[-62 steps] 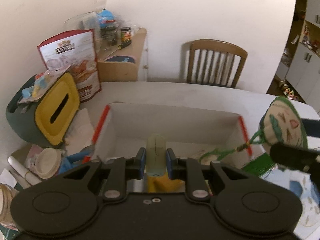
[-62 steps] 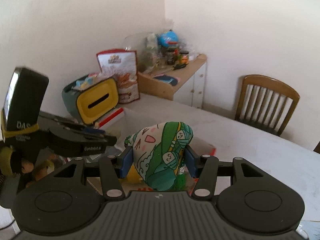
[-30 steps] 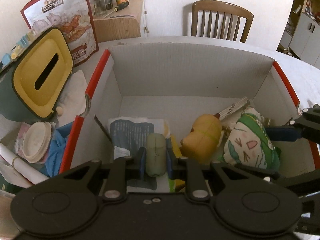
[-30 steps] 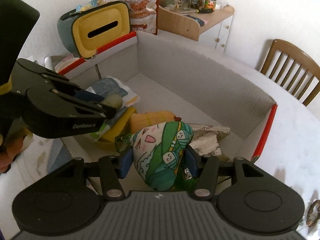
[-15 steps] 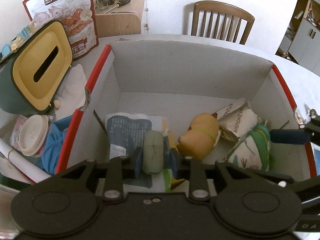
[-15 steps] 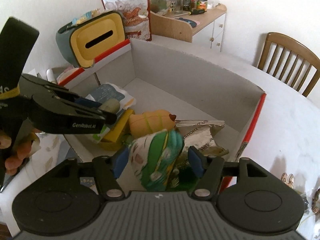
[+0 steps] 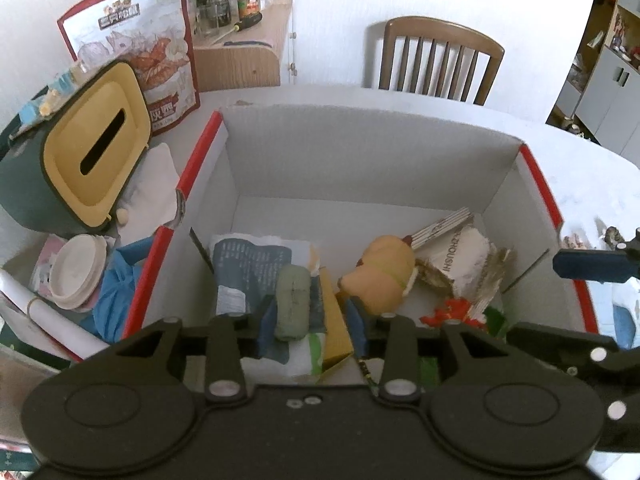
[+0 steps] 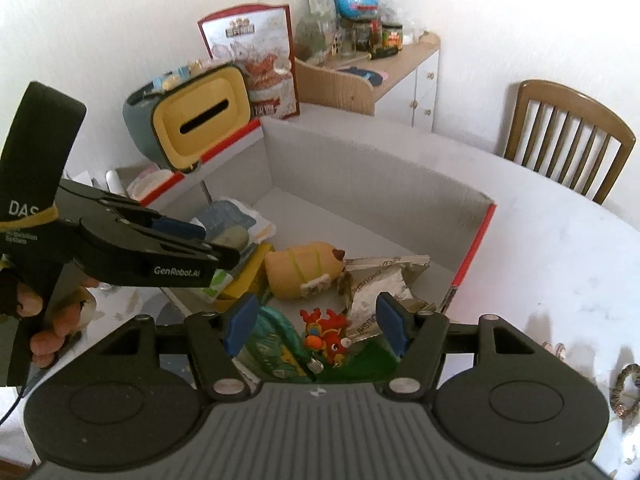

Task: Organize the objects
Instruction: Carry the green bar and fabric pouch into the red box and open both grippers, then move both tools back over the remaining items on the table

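Observation:
An open cardboard box (image 7: 360, 160) with red edges holds a printed packet (image 7: 248, 268), a yellow plush (image 7: 380, 276), a silver snack bag (image 7: 460, 264) and a small red toy (image 8: 326, 334). My left gripper (image 7: 311, 320) hangs open over the box's near left part. A grey-green case (image 7: 294, 302) lies on the packet between its fingers, close to the left one. My right gripper (image 8: 316, 324) is open above the box's near right corner. The green patterned pouch (image 8: 272, 344) lies loose below it beside the red toy. The left gripper (image 8: 208, 240), held by a hand, shows in the right wrist view.
A green and yellow tissue box (image 7: 92, 160), a large snack bag (image 7: 136, 48), a round lid (image 7: 76, 272) and blue cloth crowd the left side. A wooden cabinet (image 7: 248, 56) and a chair (image 7: 440, 60) stand behind the white table (image 8: 540, 248). A bracelet (image 8: 624, 392) lies at right.
Both grippers came down over the box and opened. The right let the green pouch drop beside the snack bag; the left let go of the grey-green case. Both have drawn back slightly.

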The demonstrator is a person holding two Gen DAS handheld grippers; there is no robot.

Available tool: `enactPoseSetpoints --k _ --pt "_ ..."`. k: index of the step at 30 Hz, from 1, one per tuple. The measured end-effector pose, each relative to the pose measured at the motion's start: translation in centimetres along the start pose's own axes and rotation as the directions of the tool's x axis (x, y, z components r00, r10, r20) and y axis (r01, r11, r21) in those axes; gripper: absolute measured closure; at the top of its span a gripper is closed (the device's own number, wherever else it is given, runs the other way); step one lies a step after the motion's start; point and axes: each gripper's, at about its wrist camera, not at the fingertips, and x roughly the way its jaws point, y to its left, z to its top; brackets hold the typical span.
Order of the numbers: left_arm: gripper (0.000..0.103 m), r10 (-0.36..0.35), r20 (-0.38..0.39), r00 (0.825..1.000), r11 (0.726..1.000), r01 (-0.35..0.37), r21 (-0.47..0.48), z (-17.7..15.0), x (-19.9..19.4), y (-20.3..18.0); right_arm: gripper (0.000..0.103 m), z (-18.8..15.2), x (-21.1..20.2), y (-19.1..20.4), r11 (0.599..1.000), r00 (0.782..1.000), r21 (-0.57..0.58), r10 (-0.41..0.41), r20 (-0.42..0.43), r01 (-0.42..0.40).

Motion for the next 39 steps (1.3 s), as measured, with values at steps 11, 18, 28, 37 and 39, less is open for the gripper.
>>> enactPoseSetpoints --k 11,18,28,37,39 --pt "0.039 -0.024 0.075 0.997 0.999 0.021 0.035 0.1 -3.7 -2.5 0.036 -0.7 -4.8 -0.8 0.999 0.996 0.030 0.026 0.080 -0.029" --pt "0.032 -0.060 0.108 0.992 0.997 0.056 0.047 0.0 -5.9 -4.6 0.033 -1.9 -7.9 -2.4 0.998 0.991 0.057 0.019 0.130 -0.026" --pt "0.019 -0.112 0.134 0.985 0.992 0.102 0.077 -0.4 -8.0 -8.6 0.029 -5.0 -12.7 -6.3 0.988 0.981 0.155 -0.021 0.194 -0.010" --pt "0.012 -0.153 0.117 0.981 0.982 0.139 0.125 -1.1 -8.3 -12.7 0.022 -9.0 -16.6 -10.7 0.967 0.971 0.253 -0.085 0.224 0.026" --pt "0.011 -0.162 0.111 0.980 0.980 0.147 0.136 -1.1 -8.2 -13.7 0.021 -9.8 -17.2 -11.5 0.964 0.968 0.263 -0.101 0.228 0.039"
